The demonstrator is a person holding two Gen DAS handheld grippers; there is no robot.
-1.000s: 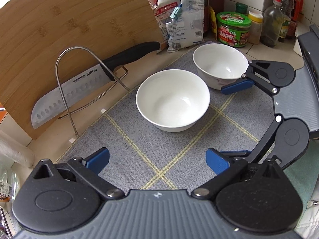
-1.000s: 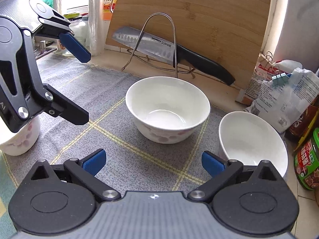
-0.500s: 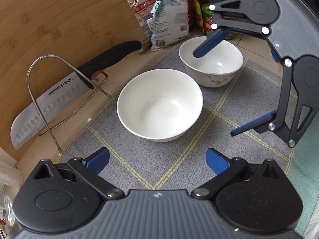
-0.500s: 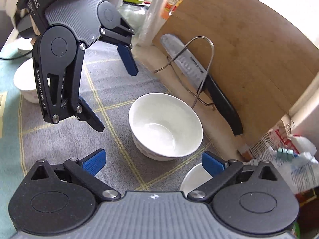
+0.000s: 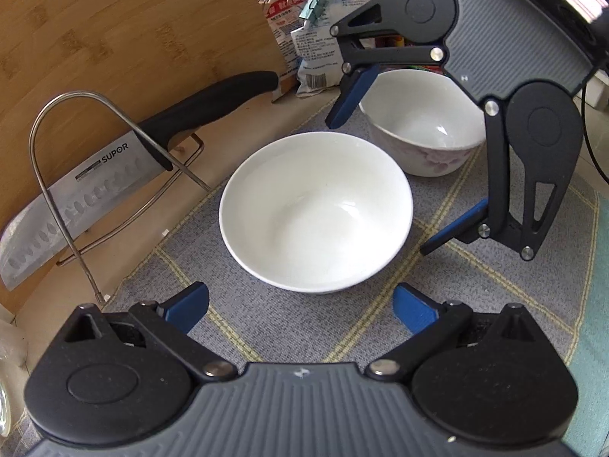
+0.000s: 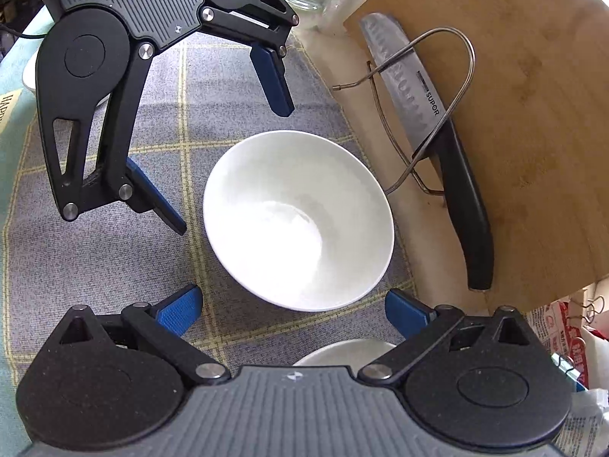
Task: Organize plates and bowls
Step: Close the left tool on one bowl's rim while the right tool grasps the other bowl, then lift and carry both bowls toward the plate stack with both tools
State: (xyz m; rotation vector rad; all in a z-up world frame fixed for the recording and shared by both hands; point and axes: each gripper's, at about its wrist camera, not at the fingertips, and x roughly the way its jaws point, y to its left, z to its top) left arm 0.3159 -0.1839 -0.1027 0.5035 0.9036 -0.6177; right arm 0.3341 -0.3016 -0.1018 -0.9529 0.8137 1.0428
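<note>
Both the left gripper (image 5: 300, 304) and the right gripper (image 6: 293, 306) hang spread wide and empty around the near bowl (image 5: 316, 211), apparently picking one to grasp; next, a rim needs pinching.

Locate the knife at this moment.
The knife rests in a wire rack against the cutting board, left of the centre bowl in the left wrist view.
</note>
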